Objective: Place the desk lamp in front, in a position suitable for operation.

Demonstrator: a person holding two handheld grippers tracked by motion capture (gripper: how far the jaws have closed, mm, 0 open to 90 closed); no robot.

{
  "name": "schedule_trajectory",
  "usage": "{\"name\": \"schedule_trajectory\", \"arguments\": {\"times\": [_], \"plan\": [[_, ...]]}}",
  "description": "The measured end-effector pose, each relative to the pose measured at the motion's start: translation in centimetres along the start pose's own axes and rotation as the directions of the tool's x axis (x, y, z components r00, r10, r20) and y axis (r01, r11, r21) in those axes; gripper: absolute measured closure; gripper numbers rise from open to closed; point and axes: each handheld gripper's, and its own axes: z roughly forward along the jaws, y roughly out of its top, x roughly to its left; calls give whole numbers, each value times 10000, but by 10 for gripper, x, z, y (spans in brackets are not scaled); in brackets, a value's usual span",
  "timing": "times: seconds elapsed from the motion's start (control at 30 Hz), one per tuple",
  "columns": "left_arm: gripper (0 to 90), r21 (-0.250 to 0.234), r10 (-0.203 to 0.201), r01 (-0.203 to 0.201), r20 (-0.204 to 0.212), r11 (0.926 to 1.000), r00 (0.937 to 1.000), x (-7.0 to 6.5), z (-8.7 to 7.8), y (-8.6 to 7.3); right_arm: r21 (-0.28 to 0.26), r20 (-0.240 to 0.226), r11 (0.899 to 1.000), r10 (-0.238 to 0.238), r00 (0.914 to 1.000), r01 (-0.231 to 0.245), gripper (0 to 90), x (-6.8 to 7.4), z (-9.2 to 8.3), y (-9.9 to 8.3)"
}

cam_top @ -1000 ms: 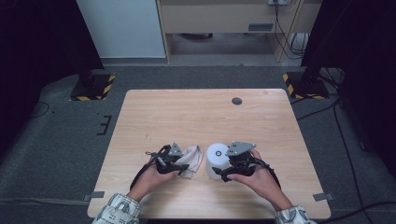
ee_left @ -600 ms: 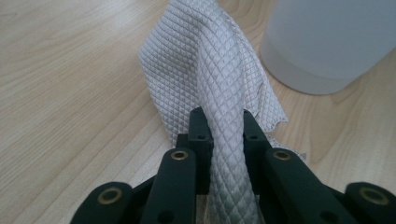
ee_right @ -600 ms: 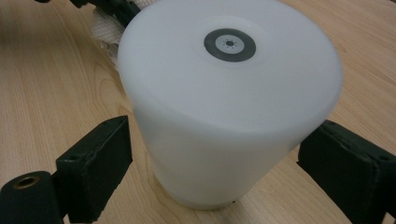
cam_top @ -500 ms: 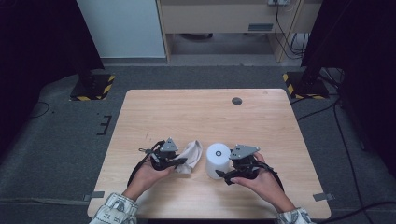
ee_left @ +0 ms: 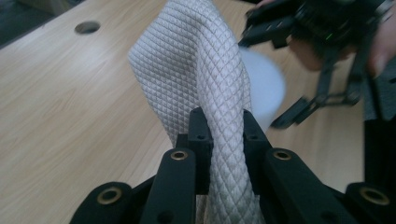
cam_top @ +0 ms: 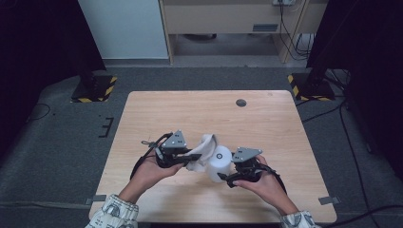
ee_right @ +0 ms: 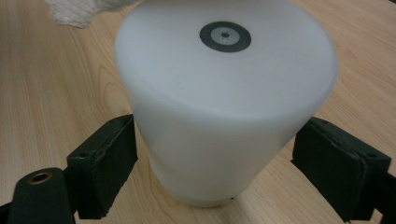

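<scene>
Two grippers, left gripper (cam_top: 194,156) jaws clamped on cloth (ee_left: 196,79), right gripper (cam_top: 227,178) jaws apart, flanking white cylinder (ee_right: 224,98)

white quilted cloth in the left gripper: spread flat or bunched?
Bunched. The white quilted cloth is pinched into a thick fold between the shut jaws of the left gripper, off the wooden table.
</scene>
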Motion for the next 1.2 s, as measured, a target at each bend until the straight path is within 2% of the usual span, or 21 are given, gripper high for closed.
{"name": "schedule_trajectory", "arguments": {"times": [0.07, 0.1, 0.17, 0.2, 0.23, 0.27, 0.4, 0.47, 0.57, 0.67, 0.77, 0.93, 1.07, 1.13, 1.2], "plan": [[789, 55, 165, -165, 3, 9998, 9999, -4, 1, 10, -48, 24, 10000, 11, 10000, -10, 140, 0, -1, 1], [789, 230, 287, -287, -5, 9993, 9996, -5, 3, 13, -86, 50, 10000, -1, 10000, 1, 140, 0, -1, 1], [789, 810, 556, -535, -243, 9953, 9982, -3, 10, 15, -139, 21, 9999, -18, 10000, 18, 138, 0, -1, 1], [789, 1236, 590, -536, -403, 9909, 9974, 1, 18, 12, -164, 40, 9999, -6, 10000, 7, 136, 0, -1, 2], [789, 1236, 590, -536, -403, 9909, 9974, 1, 18, 12, -164, 40, 9999, -6, 10000, 7, 136, 0, -1, 2], [789, 1477, 640, -567, -446, 9874, 9970, 4, 20, 9, -167, 46, 9999, 9, 10000, -9, 135, 1, -1, 2], [789, 1645, 360, -302, -329, 9859, 9988, 8, 21, -1, -253, 40, 9997, 23, 10000, -22, 128, 0, -1, 3], [788, 1530, 267, -247, -107, 9879, 9996, 7, 19, -2, -365, 74, 9993, 44, 10000, -41, 125, 1, -1, 4], [788, 1310, 353, -393, 323, 9906, 9989, -2, 18, 1, -466, 63, 9989, 66, 10000, -63, 127, 1, -1, 6], [788, 1635, 620, -685, 443, 9842, 9971, -10, 27, 7, -548, 9, 9985, -9, 10000, 10, 134, 3, -1, 9], [788, 1553, 465, -550, 575, 9863, 9973, -9, 36, 13, -558, 41, 9984, -54, 10000, 57, 131, 4, 1, 10], [787, 1620, 612, -653, 301, 9846, 9977, -5, 48, 24, -575, 1, 9983, -64, 10000, 64, 132, 4, 1, 10], [785, 1687, 390, -344, -242, 9851, 9989, 8, 49, 28, -563, -15, 9984, -57, 10000, 56, 133, 3, 1, 10], [785, 1779, 403, -327, -389, 9835, 9984, 10, 48, 28, -563, -18, 9984, -50, 10000, 49, 133, 3, 1, 10], [785, 1826, 243, -158, -448, 9831, 9987, 15, 44, 24, -550, -9, 9985, -43, 10000, 42, 133, 3, 1, 10]]}}
